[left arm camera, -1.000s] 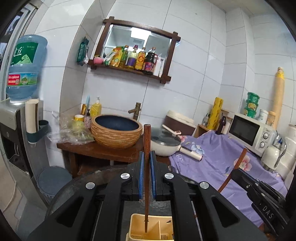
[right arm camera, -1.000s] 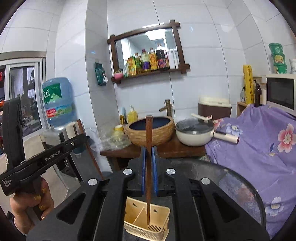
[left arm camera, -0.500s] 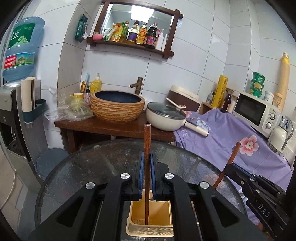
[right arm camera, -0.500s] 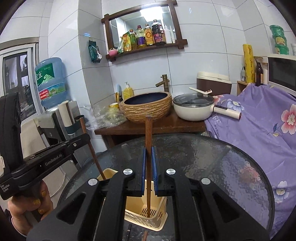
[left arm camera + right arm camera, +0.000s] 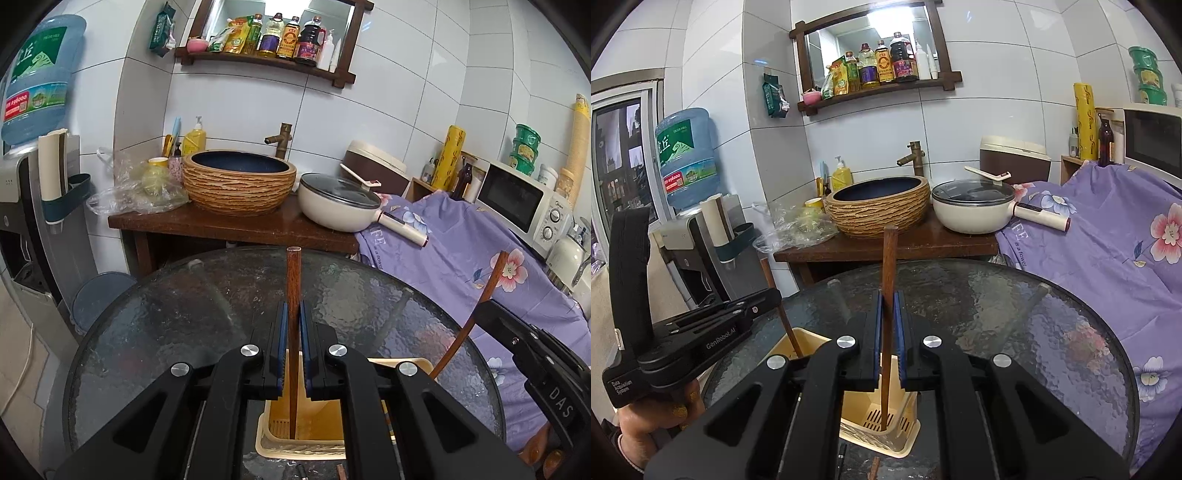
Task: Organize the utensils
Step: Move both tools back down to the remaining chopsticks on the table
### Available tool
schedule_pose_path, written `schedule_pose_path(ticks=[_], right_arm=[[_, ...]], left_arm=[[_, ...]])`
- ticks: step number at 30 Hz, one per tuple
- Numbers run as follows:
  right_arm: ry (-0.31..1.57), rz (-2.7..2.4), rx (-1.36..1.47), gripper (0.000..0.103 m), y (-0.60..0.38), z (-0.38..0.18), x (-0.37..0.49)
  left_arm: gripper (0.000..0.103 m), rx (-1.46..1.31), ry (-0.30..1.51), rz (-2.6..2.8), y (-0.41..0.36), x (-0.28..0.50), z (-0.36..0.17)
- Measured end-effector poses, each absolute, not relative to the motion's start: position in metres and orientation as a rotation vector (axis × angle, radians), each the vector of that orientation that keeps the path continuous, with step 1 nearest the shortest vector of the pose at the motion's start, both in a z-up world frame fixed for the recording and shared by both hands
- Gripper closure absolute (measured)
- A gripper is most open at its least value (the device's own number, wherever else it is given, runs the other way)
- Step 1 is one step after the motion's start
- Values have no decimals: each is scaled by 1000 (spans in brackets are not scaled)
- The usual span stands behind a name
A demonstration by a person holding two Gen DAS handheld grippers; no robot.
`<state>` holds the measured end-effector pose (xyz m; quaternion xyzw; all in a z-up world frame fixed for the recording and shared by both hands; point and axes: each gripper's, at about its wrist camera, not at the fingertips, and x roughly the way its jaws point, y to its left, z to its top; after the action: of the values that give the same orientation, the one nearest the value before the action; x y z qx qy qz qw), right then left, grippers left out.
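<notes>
Both chopsticks [image 5: 293, 332] have sunk into the utensil basket [image 5: 879, 421].

Utensil holder [image 5: 388, 424] half hidden behind tongs.

Bare glass table [image 5: 155, 332] around holder [image 5: 886, 417], wooden counter [image 5: 221, 225] behind

Two fisheye views sit close above a round glass table [image 5: 155, 332], each looking forward and slightly down toward the woven basin [image 5: 239, 181] beyond it. The right view stands further right. Both share table and basin.
</notes>
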<state>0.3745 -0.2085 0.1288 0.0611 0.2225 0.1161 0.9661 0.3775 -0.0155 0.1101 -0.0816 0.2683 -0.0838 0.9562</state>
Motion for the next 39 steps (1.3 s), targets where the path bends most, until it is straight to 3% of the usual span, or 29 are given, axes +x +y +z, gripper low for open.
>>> schedule_pose_path(ticks=[3,5,6,7,8,10,12,14,17,30,39], right_arm=[[453,232,112,95,-208,128,374],[452,232,120,86,-209,127,372],[446,229,126,72,-210,127,370],[436,222,131,59,-211,128,367],[427,217,133,56,-213,128,365],[413,210,125,55,-213,129,357],[418,205,121,55,-213,128,348],[422,208,117,55,-213,126,337],[444,228,108,55,-212,116,318],[774,264,80,56,-198,13,299],[917,273,57,66,-183,-34,305]], left_arm=[[96,-163,550,-176,-17,379,110],[95,-160,568,-193,-18,379,109],[93,-159,568,-192,-18,378,109],[84,-159,561,-192,-18,376,110],[70,-161,558,-194,-18,375,110],[56,-173,546,-201,-15,368,111],[51,-171,528,-203,-11,359,113],[39,-165,517,-202,-7,348,113],[33,-169,522,-215,1,331,107],[33,-99,737,-193,24,289,28],[48,-82,894,-178,27,293,-27]])
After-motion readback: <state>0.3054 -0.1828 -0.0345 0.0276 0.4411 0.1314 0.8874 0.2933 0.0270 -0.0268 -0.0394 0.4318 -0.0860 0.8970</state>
